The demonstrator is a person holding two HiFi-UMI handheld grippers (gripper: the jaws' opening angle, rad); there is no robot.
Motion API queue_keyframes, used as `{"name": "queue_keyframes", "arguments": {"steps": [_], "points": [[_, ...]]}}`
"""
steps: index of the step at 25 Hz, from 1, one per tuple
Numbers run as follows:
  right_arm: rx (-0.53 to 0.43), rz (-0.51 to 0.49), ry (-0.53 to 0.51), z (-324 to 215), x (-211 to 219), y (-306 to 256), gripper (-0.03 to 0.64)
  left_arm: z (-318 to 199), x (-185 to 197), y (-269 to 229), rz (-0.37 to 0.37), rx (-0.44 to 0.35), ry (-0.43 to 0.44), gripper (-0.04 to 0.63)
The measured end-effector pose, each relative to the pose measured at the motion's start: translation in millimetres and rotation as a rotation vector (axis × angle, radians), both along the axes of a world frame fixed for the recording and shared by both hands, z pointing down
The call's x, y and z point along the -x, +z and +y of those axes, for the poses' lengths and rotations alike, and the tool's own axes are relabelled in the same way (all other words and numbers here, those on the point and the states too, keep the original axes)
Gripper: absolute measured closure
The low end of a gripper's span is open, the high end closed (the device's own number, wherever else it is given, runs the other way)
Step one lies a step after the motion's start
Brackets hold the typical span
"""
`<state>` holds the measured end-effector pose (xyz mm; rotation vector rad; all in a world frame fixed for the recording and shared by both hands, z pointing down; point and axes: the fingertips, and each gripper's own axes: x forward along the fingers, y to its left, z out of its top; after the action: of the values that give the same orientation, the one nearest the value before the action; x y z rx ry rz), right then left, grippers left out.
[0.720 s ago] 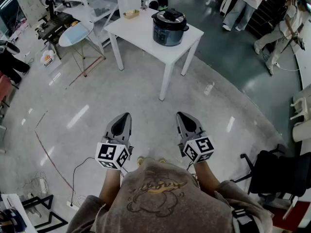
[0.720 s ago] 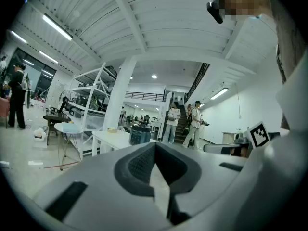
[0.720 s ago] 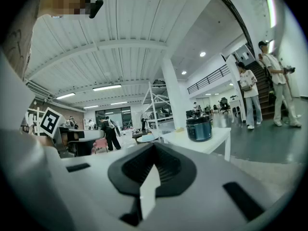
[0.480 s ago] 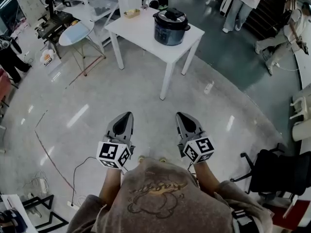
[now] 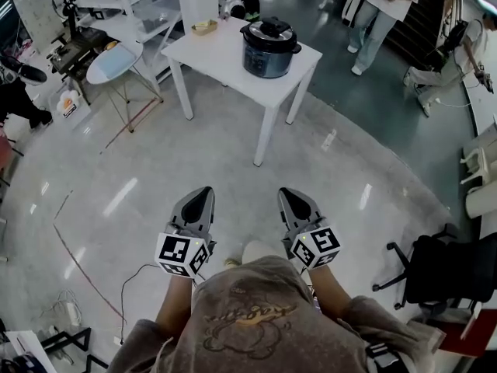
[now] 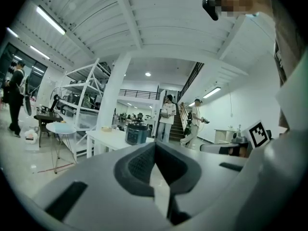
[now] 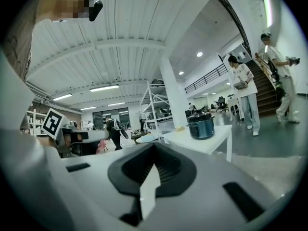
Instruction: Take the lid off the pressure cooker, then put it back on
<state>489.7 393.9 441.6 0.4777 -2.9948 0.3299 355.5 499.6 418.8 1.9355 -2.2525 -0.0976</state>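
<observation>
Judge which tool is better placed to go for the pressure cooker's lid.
Right, marginally. Both tools are shut, empty and far from the white table; the pressure cooker stands more nearly ahead of the right tool than the left tool.

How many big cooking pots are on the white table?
1. The pressure cooker stands on the white table, near its right edge, lid on. No second pot shows there.

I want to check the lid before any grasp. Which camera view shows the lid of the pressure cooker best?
The head view. It looks down on the lid, seated on the pressure cooker on the white table, with its dark top handle visible. Both gripper views show the pressure cooker only small, far away and side-on.
</observation>
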Motion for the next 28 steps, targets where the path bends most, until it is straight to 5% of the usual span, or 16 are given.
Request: {"name": "queue_keyframes", "arguments": {"steps": [13, 28], "points": [[-0.022, 0.008, -0.027, -60.8, 87.3, 7.5, 0.62, -59.1, 80.9, 12.2, 0.006, -0.006, -0.017, 0.592], [-0.031, 0.002, -0.092, -198.5, 206.9, -17.4, 0.62, -197.4, 192.9, -11.1, 0.016, -0.019, -0.059, 0.592]]}}
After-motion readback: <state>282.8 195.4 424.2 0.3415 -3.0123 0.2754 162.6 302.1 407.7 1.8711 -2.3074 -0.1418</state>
